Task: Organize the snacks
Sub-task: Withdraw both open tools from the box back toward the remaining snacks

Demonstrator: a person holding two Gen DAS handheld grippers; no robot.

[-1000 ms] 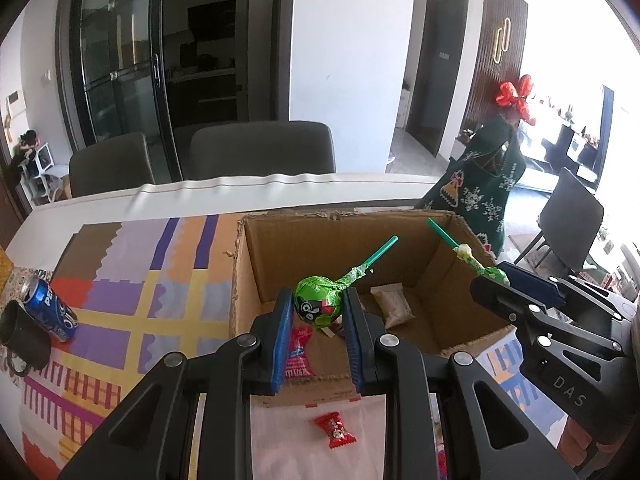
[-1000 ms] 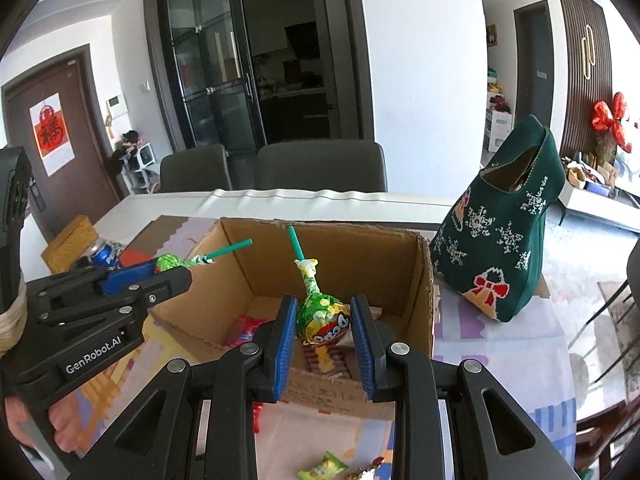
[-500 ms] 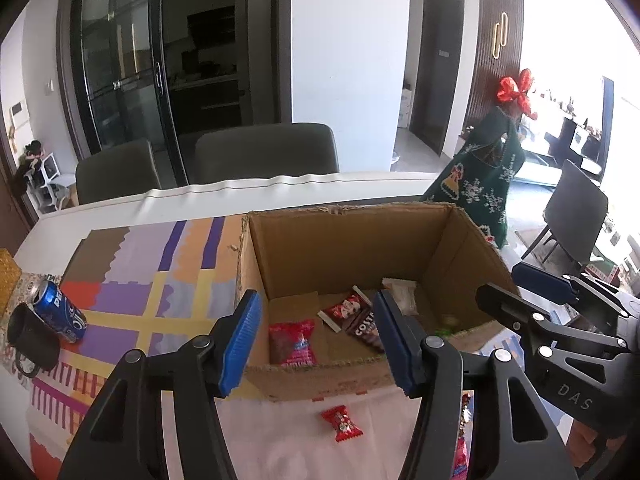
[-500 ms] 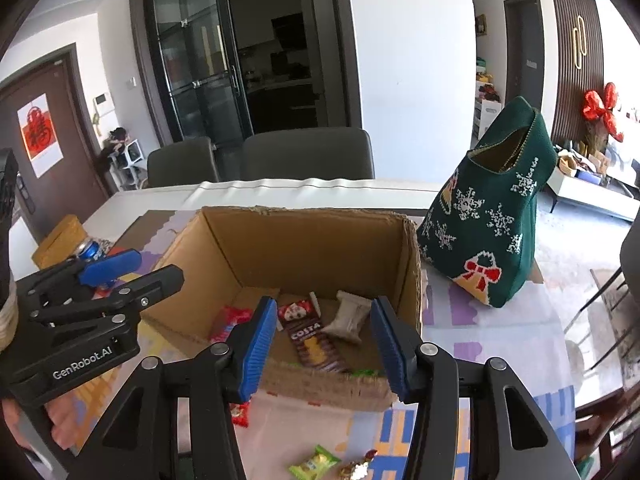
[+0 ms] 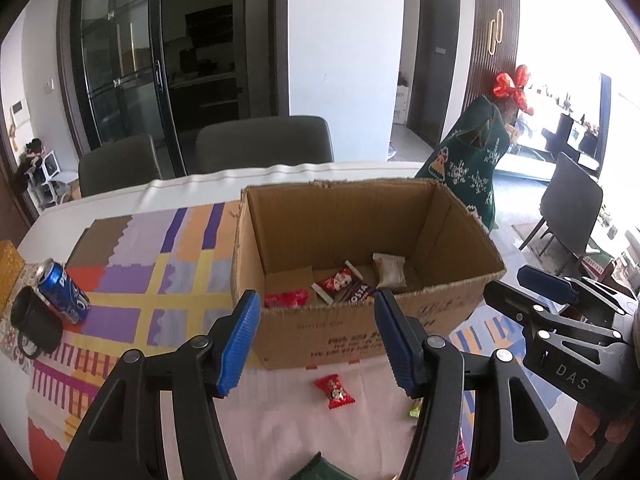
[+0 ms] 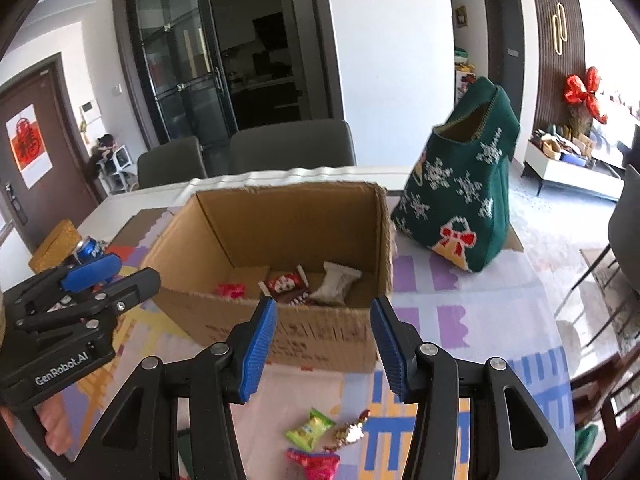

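Above the patterned tablecloth (image 5: 120,292), left gripper (image 5: 316,340) and right gripper (image 6: 324,344) hang spread apart, empty, before the open brown cardboard box (image 5: 360,332) containing wrapped snacks (image 5: 334,282); a red candy (image 5: 334,391) lies just outside.

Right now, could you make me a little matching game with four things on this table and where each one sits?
Things:
1. white snack packet
2. blue soda can
3. green Christmas bag
4. small red candy

Places:
A. on the cloth in front of the cardboard box
B. inside the box
C. right of the box
D. left of the box, beside a black mug

Pairs: 1-B, 2-D, 3-C, 4-A
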